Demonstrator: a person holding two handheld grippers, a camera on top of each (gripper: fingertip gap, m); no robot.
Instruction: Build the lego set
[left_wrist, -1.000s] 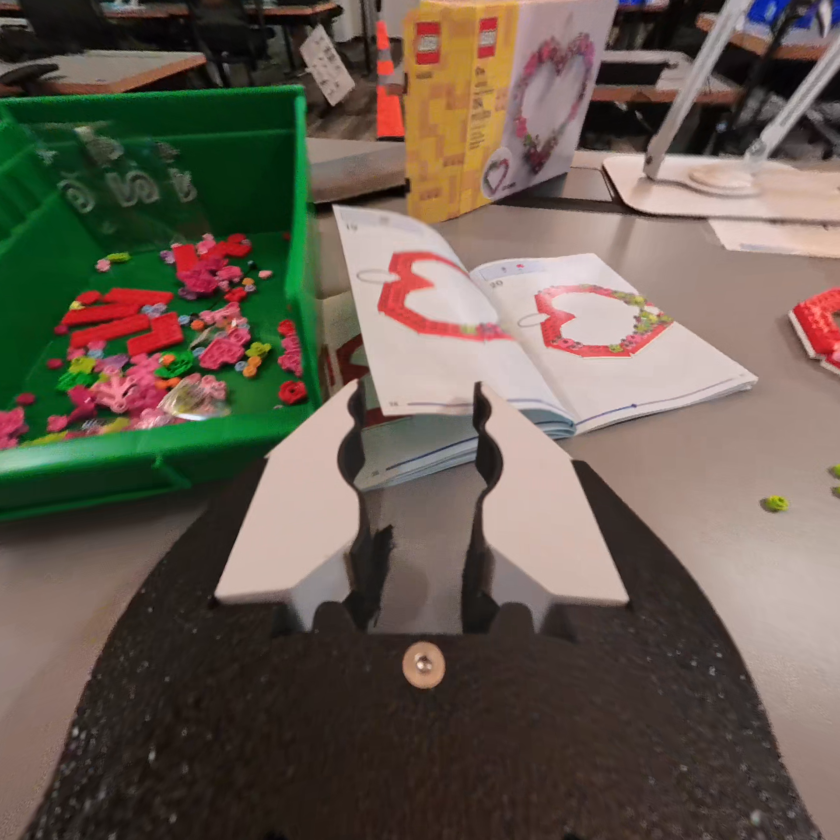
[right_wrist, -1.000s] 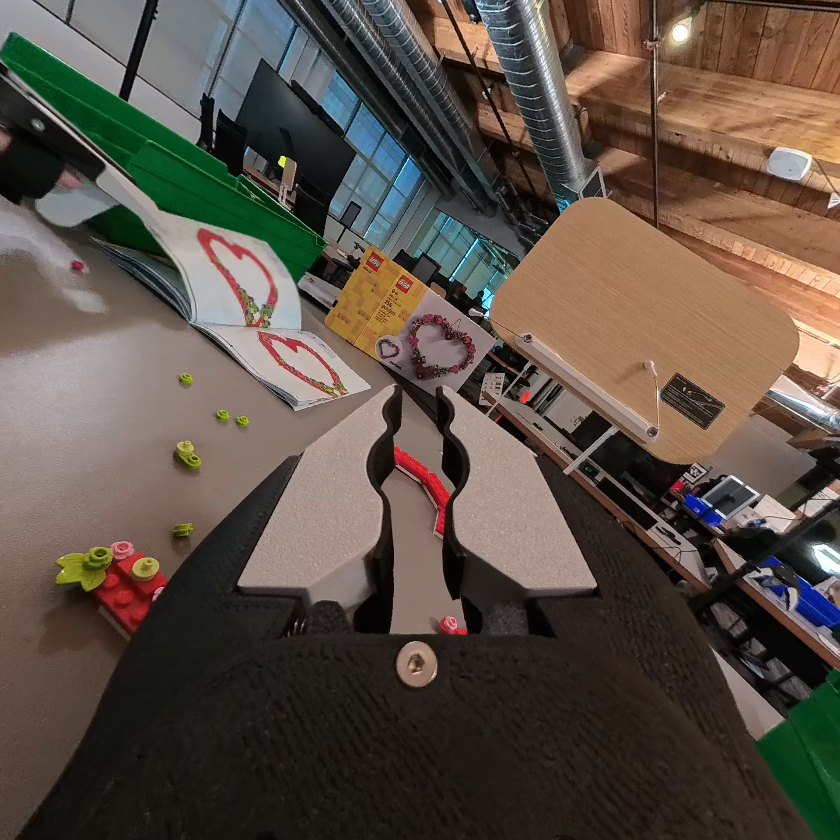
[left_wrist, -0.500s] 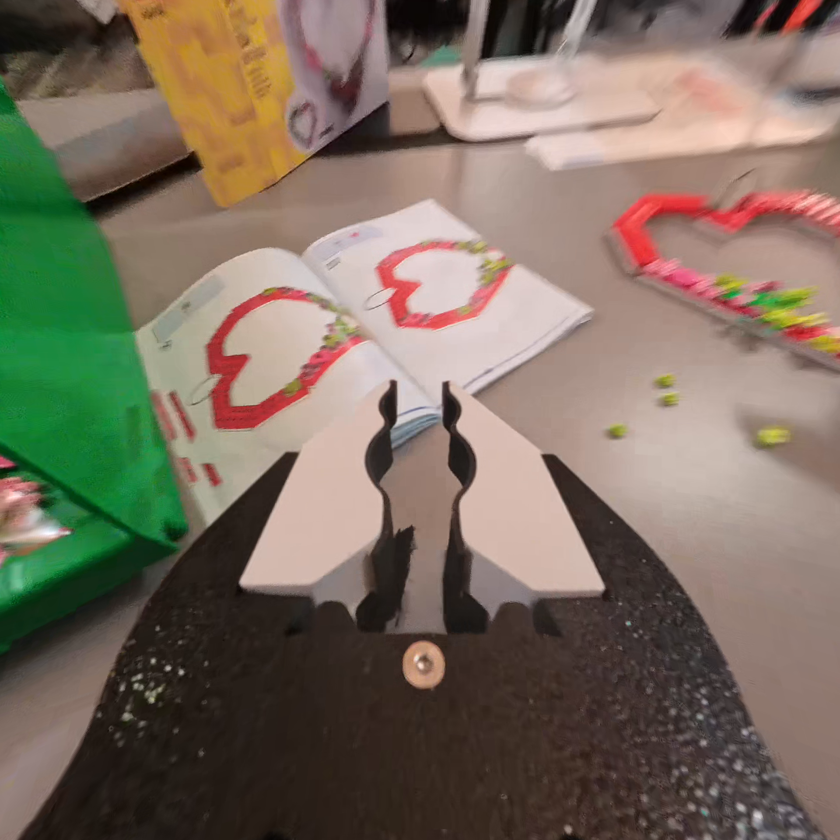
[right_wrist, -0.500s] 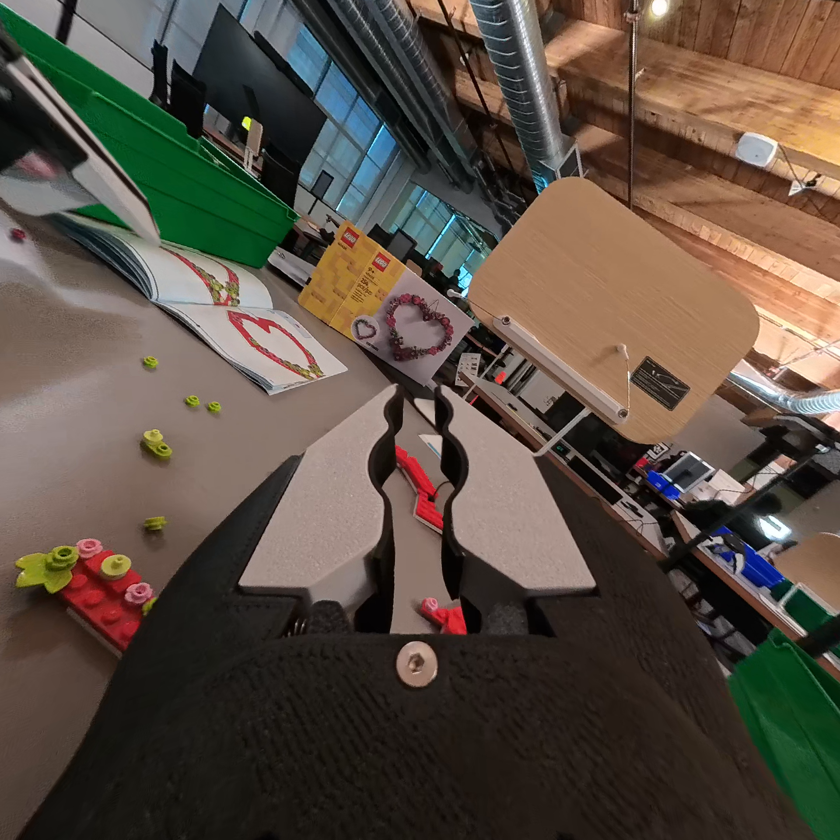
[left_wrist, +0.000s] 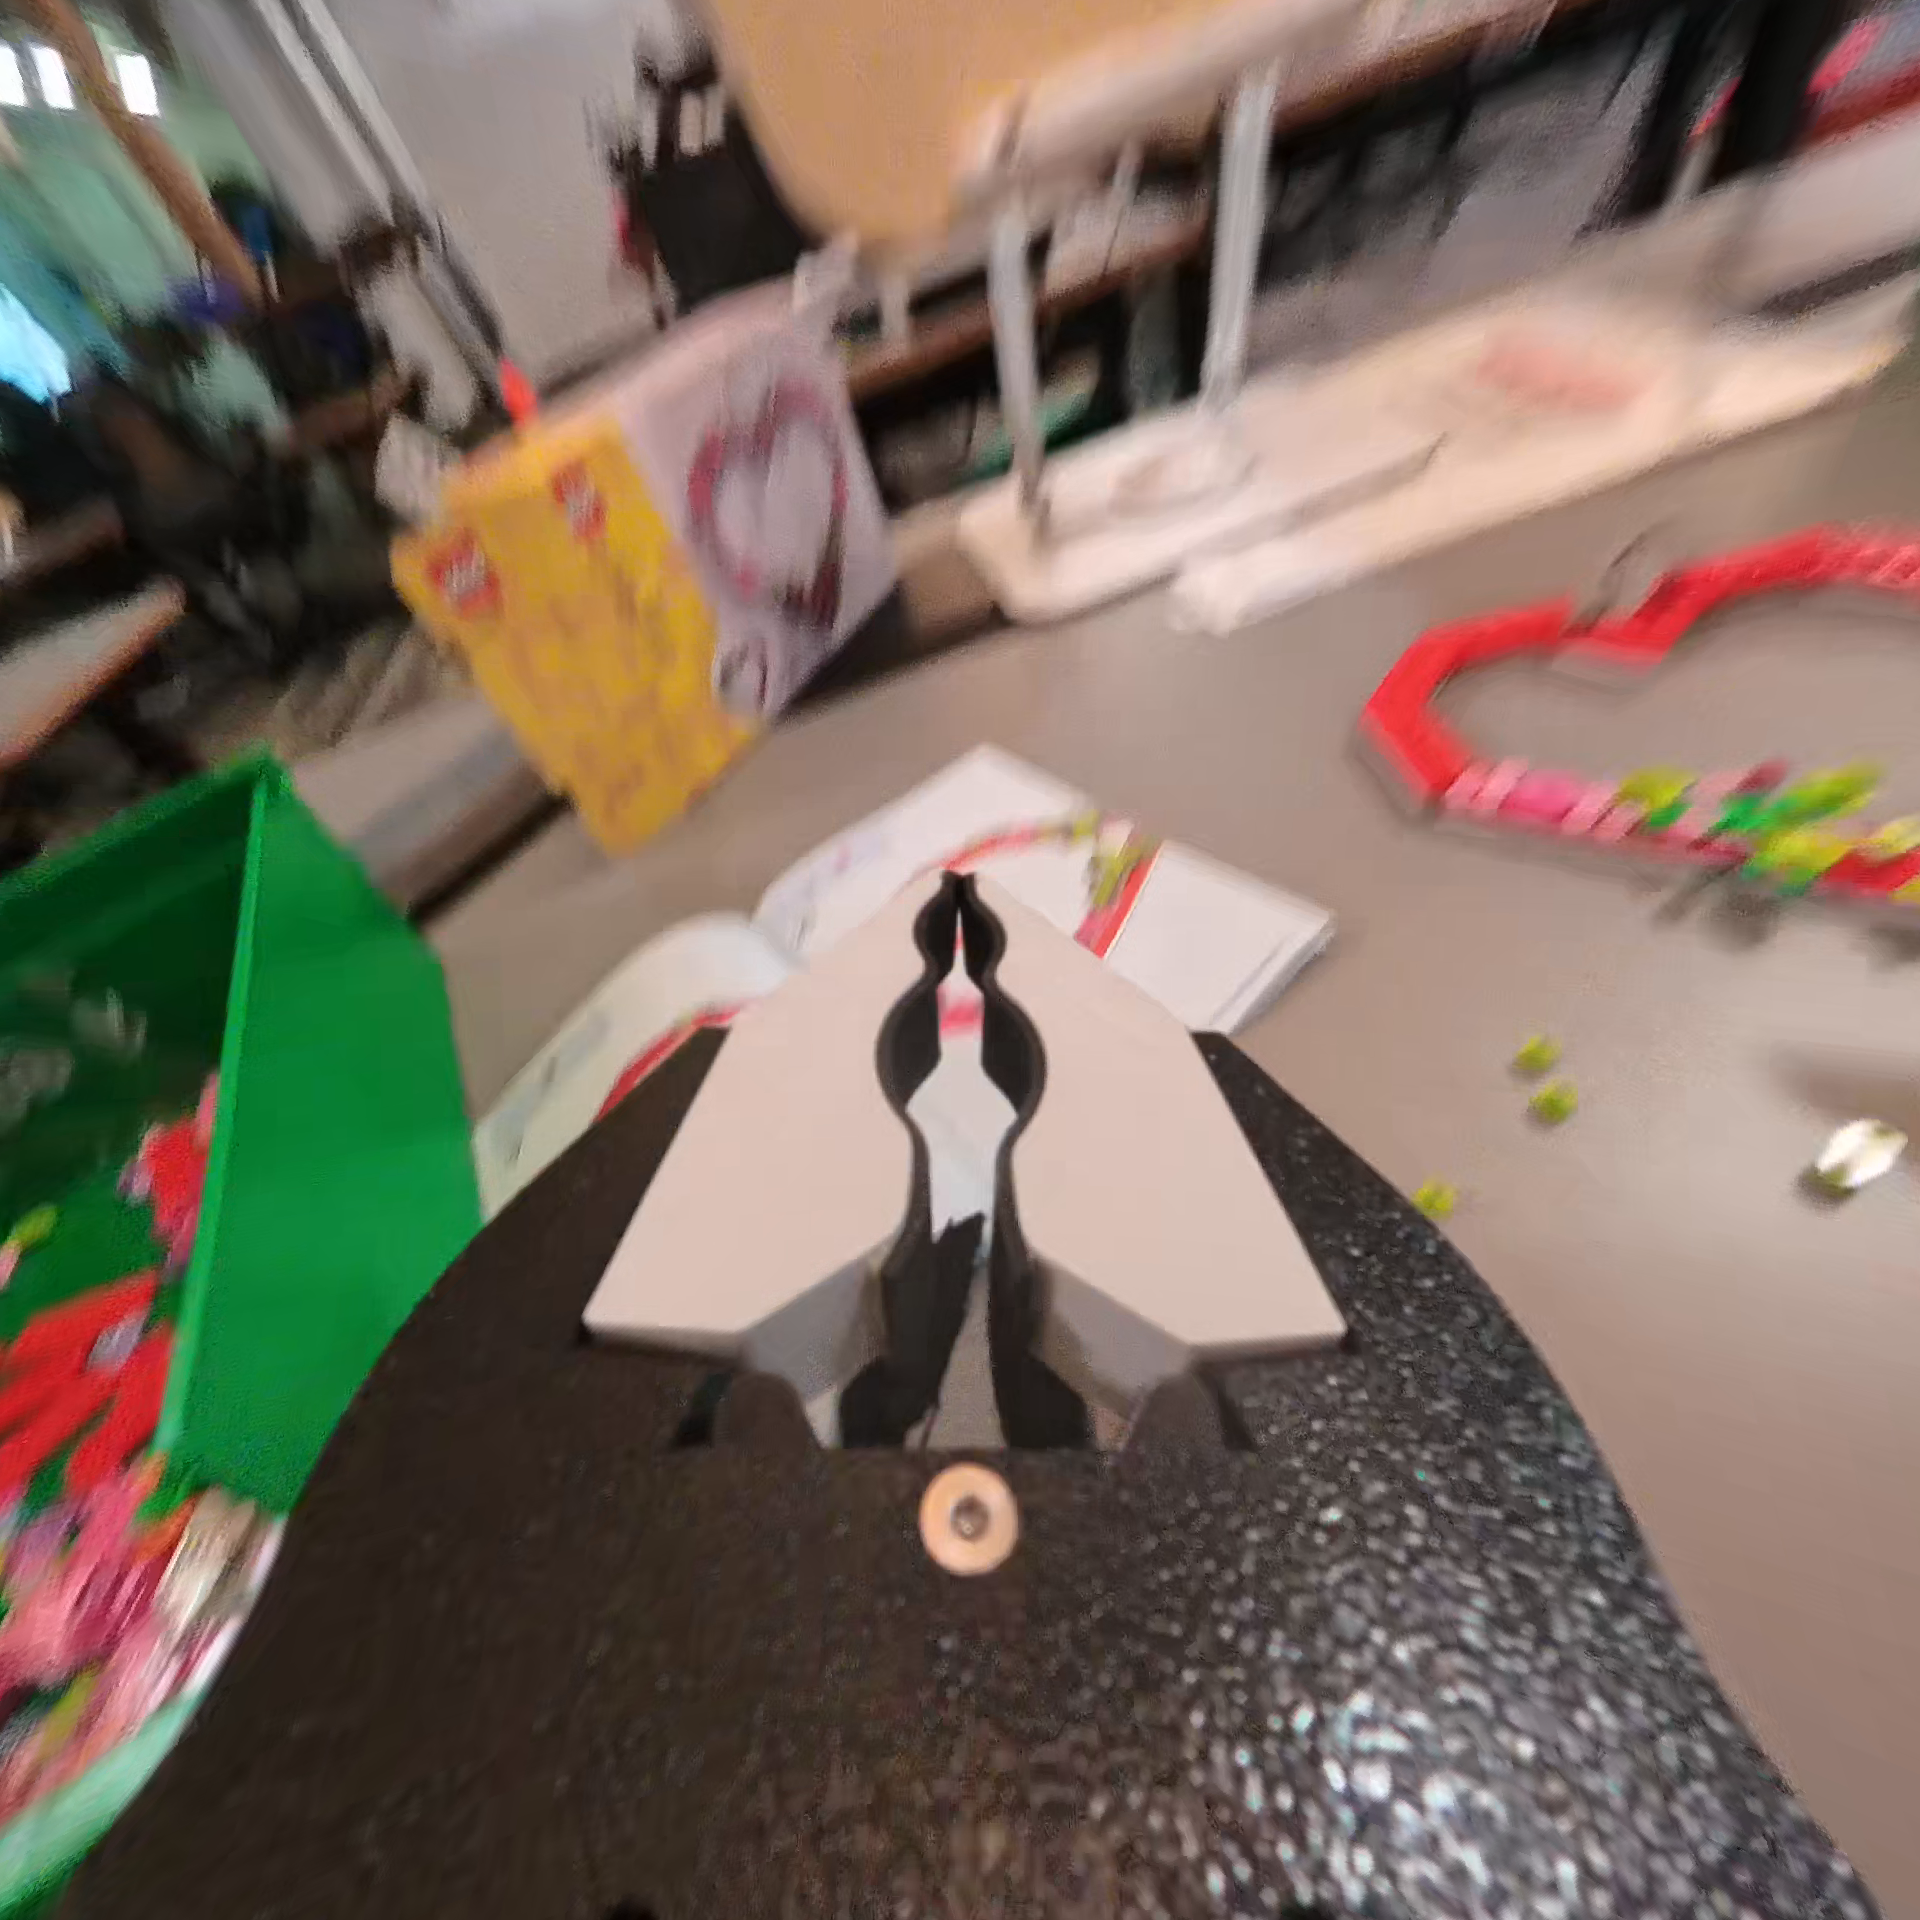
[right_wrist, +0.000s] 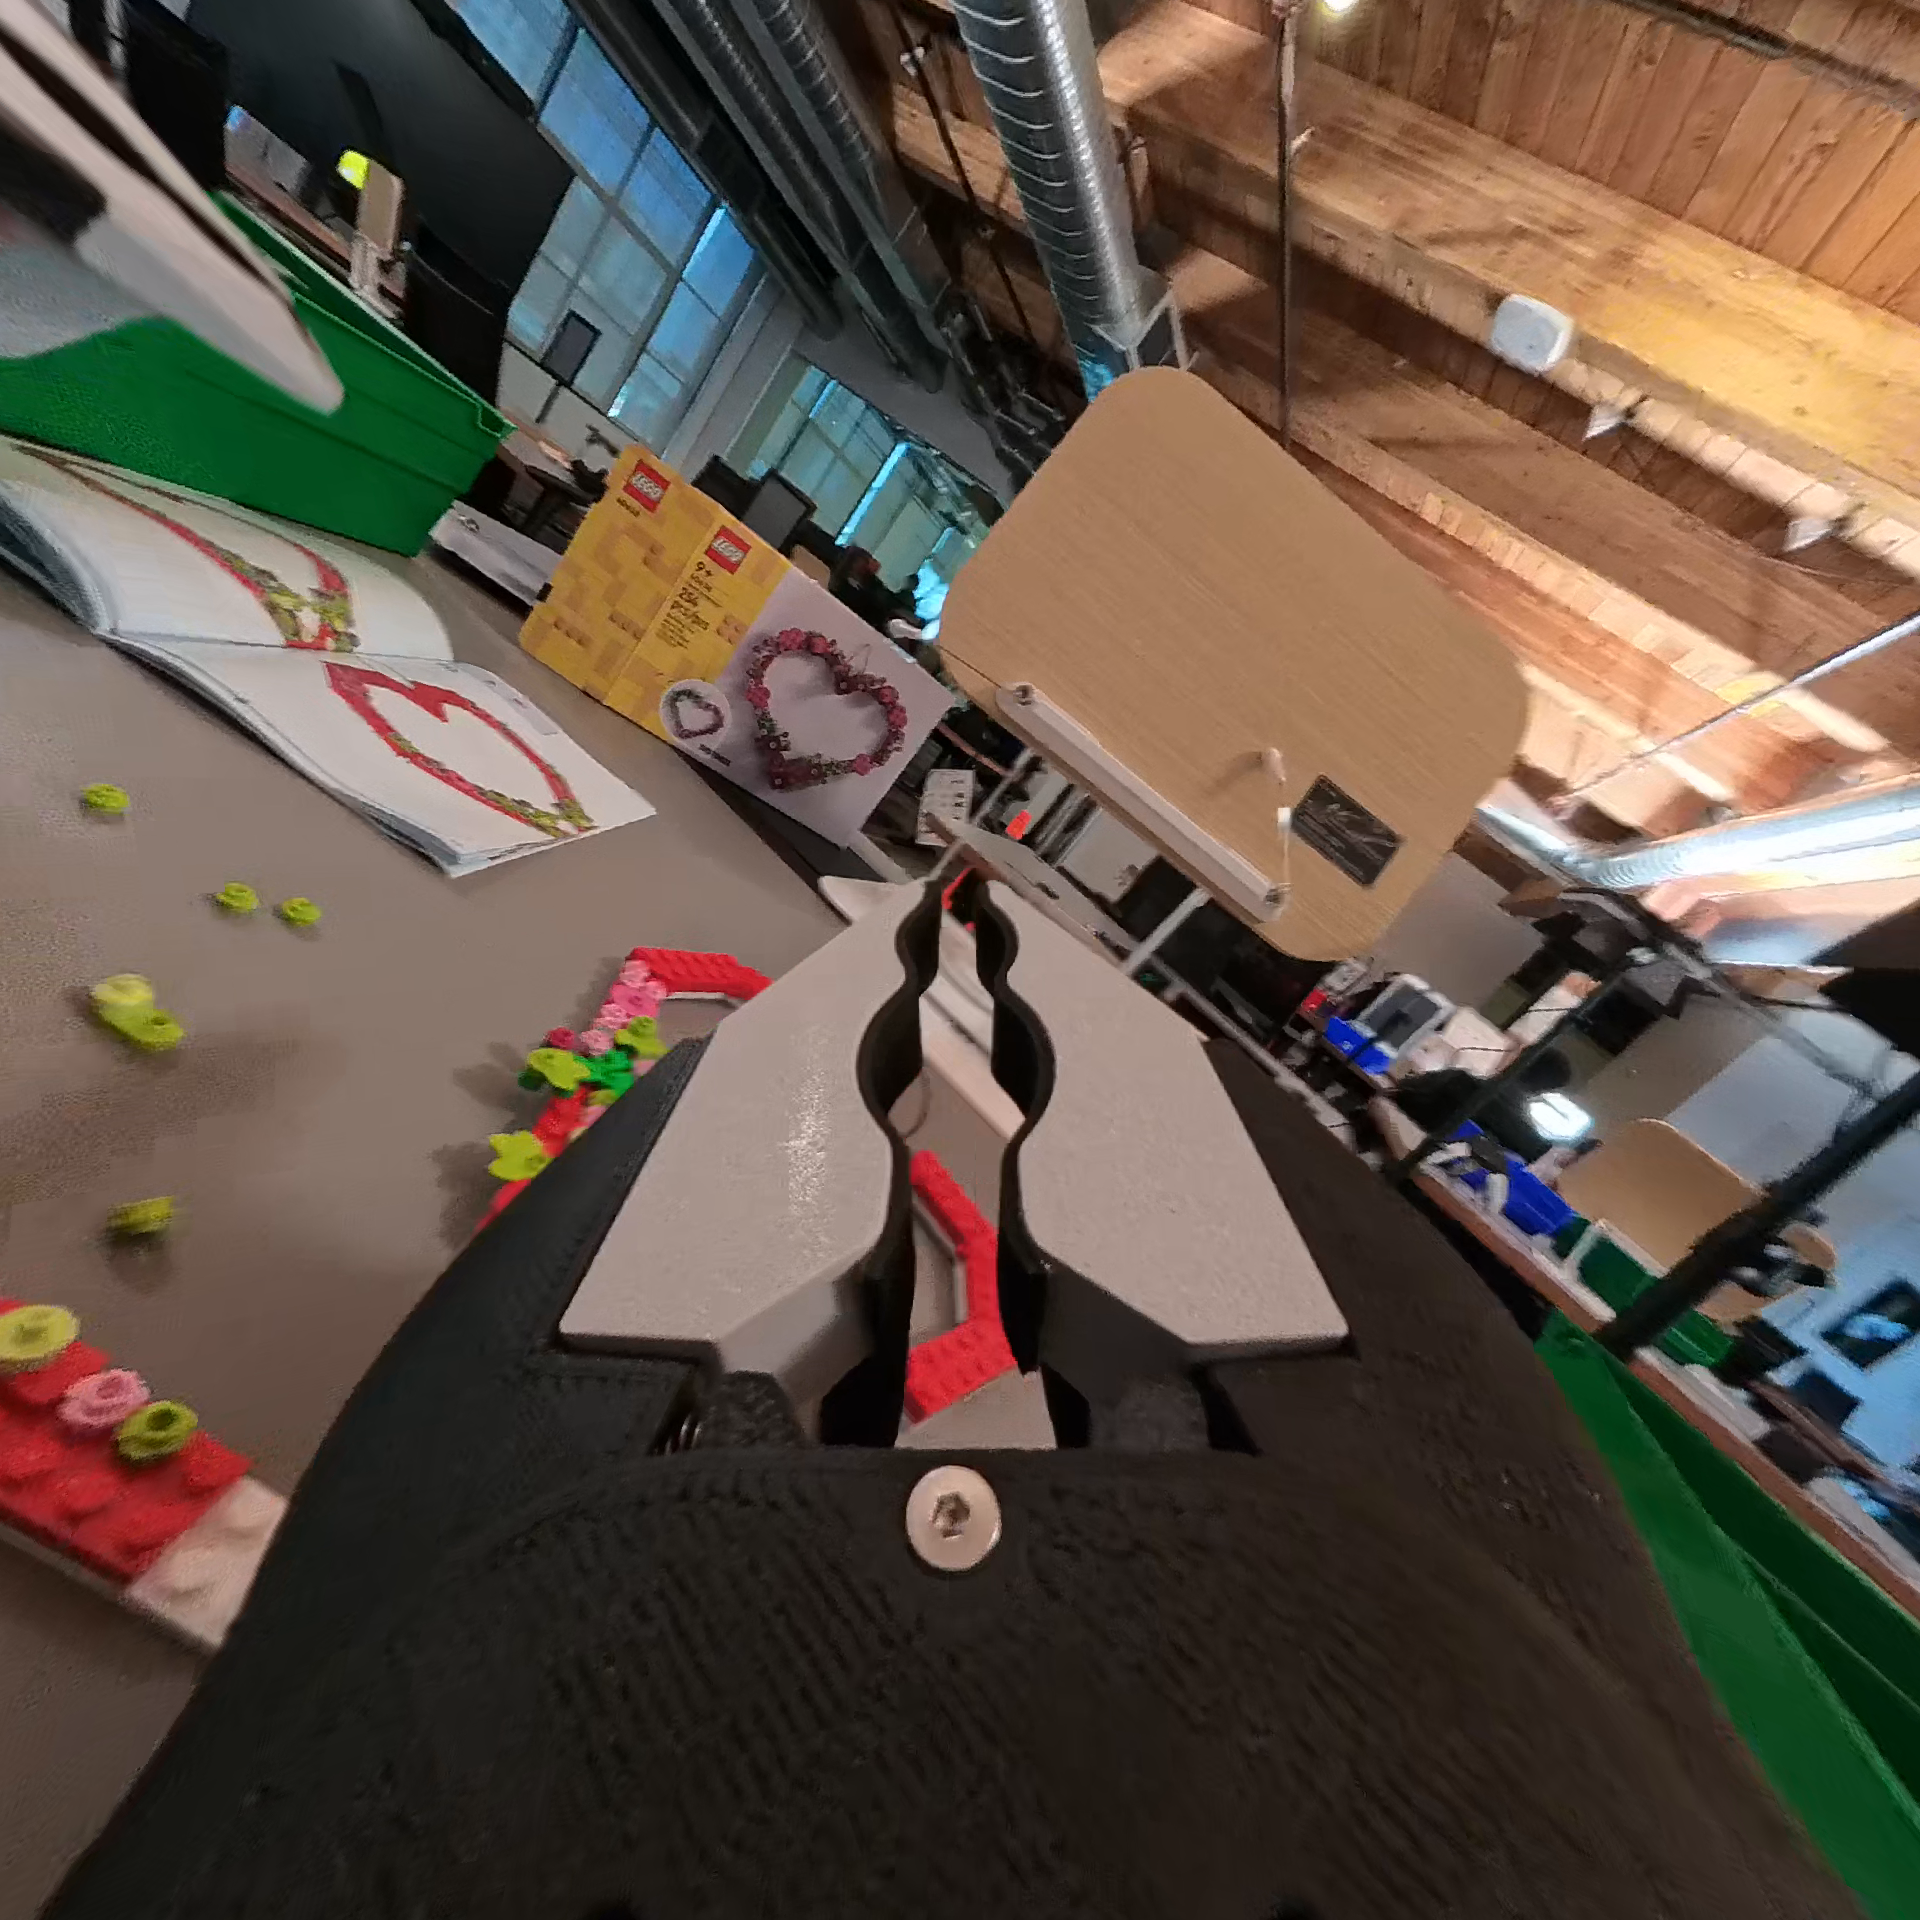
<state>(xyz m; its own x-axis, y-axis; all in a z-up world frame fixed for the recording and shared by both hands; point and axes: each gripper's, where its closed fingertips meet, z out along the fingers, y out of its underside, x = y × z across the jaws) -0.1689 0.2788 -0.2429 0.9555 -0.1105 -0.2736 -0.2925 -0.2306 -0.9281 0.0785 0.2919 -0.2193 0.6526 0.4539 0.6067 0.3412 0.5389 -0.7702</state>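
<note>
The left wrist view is blurred. My left gripper (left_wrist: 957, 885) is shut with nothing in it, above the open instruction booklet (left_wrist: 1205, 935). The red heart frame (left_wrist: 1455, 655) with pink and green flower pieces lies on the table to the right. My right gripper (right_wrist: 956, 891) is empty, its jaws a narrow gap apart, raised over the heart frame (right_wrist: 691, 968). A separate red strip with flowers (right_wrist: 94, 1455) lies at the lower left. The booklet (right_wrist: 260, 717) lies further left. A grey finger of the left gripper (right_wrist: 177, 260) shows blurred at the top left.
A green bin (left_wrist: 312, 1039) of loose red and pink pieces stands at left. The yellow set box (left_wrist: 582, 623) stands behind the booklet. Small lime pieces (right_wrist: 135, 1008) are scattered on the table. A wooden book stand (right_wrist: 1226, 665) rises at the back right.
My left gripper swung right and tilted up, away from the bin, and its jaws closed. My right gripper shifted over the heart frame and its jaws narrowed.
</note>
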